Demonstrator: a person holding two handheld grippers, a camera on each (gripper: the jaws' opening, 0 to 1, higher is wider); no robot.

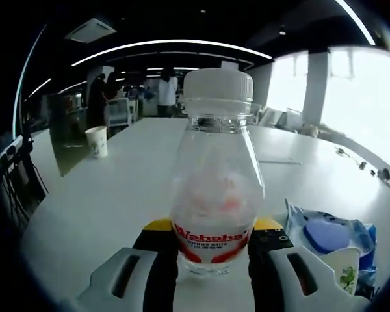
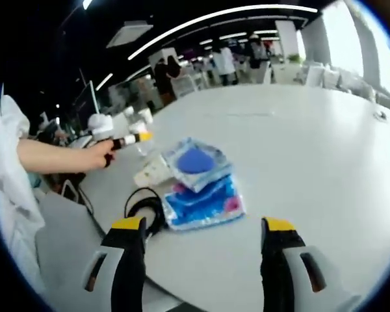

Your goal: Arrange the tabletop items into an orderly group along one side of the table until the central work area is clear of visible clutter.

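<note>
A clear plastic water bottle [image 1: 214, 175] with a white cap and a red label stands upright on the white table [image 1: 117, 201]. My left gripper [image 1: 213, 229] is shut on the bottle, its yellow-tipped jaws pressed against the sides at label height. In the right gripper view a person's hand holds that left gripper [image 2: 133, 140] at the table's left edge. My right gripper [image 2: 205, 224] hangs open above the near table edge with nothing between its jaws. Just beyond it lie blue plastic packets [image 2: 201, 188].
A paper cup [image 1: 96, 141] stands upright far left on the table. The blue packets [image 1: 328, 234] and a tipped cup with green print [image 1: 341, 270] lie to the bottle's right. A black cable coil [image 2: 146, 208] rests beside the packets. People stand at desks beyond.
</note>
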